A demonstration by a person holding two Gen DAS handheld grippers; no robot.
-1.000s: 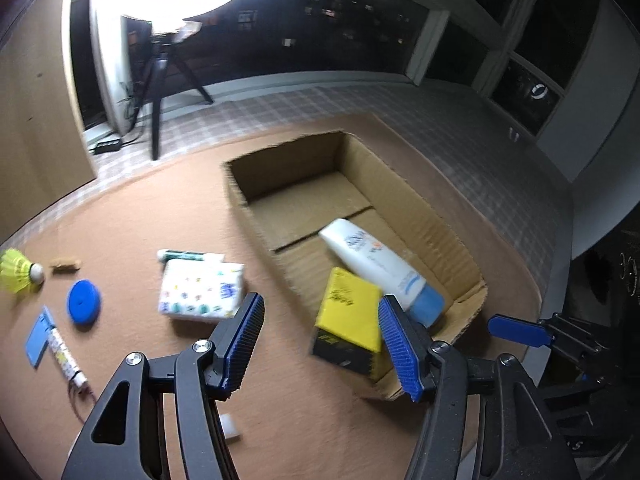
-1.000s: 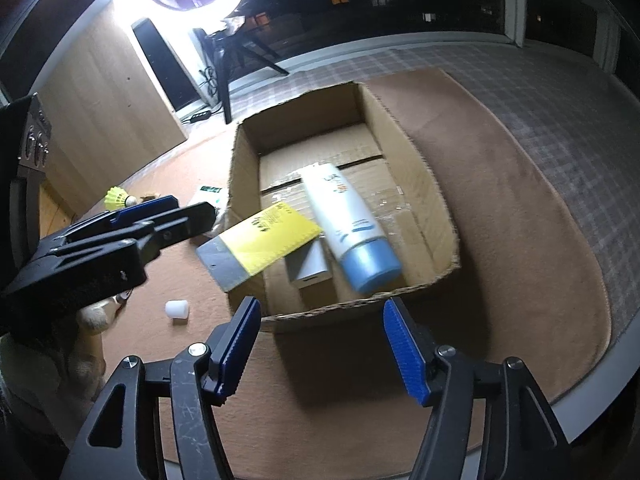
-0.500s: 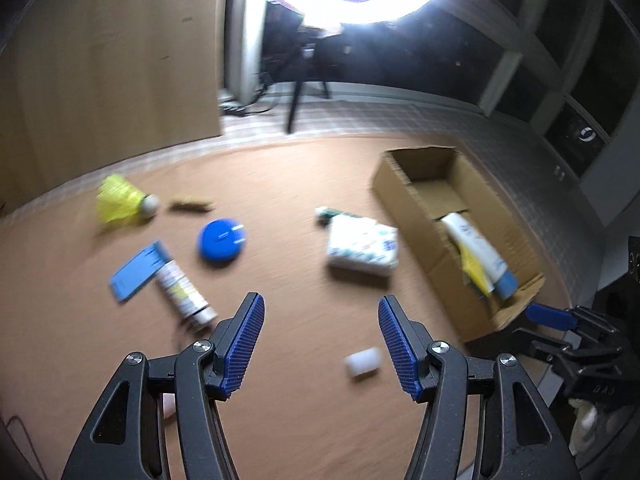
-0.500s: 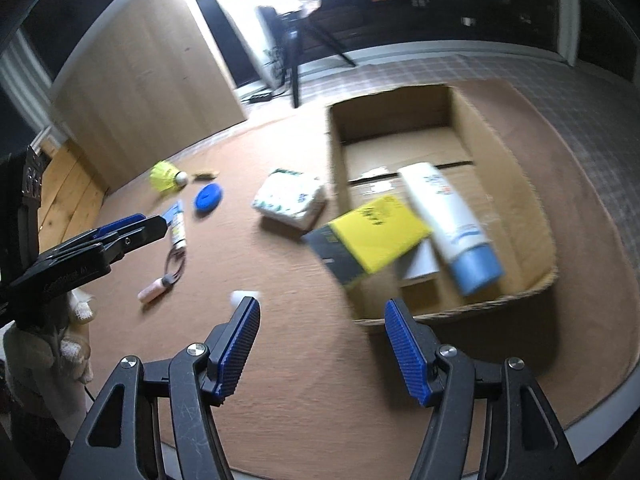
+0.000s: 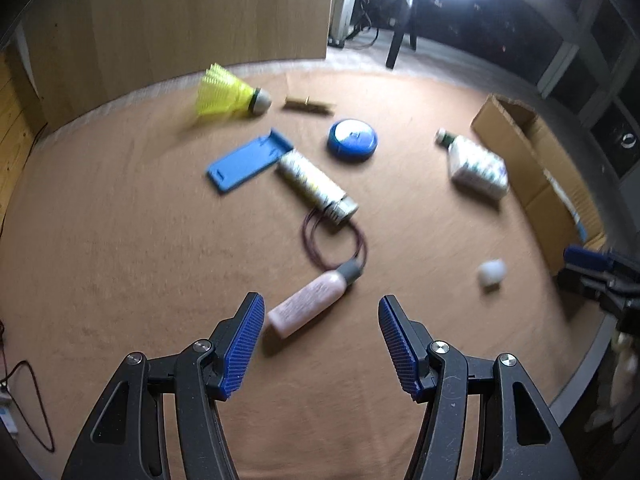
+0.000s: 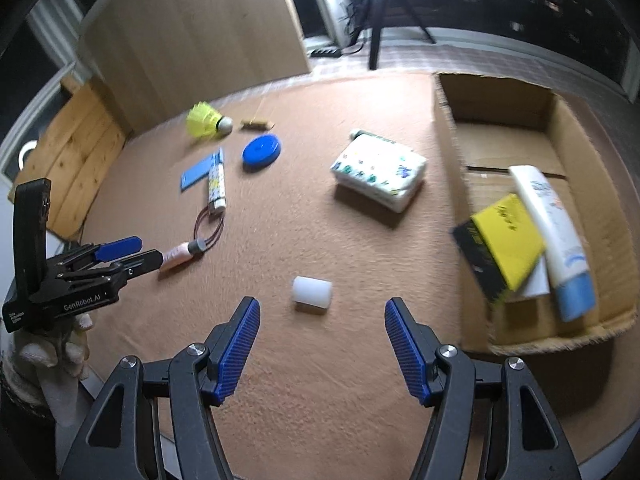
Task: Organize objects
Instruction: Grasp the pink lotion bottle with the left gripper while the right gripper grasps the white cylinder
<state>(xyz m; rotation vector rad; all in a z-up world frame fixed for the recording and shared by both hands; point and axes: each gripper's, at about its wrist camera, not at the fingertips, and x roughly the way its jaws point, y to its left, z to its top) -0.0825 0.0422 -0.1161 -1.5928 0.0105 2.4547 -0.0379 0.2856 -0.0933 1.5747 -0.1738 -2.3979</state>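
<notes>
While the cardboard box already holds a white tube and a yellow-and-black packet, most of the stuff is lying loose on the brown mat, left of the box, so I'd say the tidy-up is only partly done. Both tools are empty with jaws spread wide, which makes sense if each is lining up on its next pick.

The left gripper points at the pink bottle, the loose item farthest from the box. The bottle lies flat just ahead of the tips, its bottom end close to the left finger and its grey cap angled back toward the box, touching a dark red cord loop. Not between the fingers yet, as far as I can tell.

The right gripper hangs over the small white cylinder, which lies on its side a little way left of the box, just ahead of the tips and roughly centred in the gap.
</notes>
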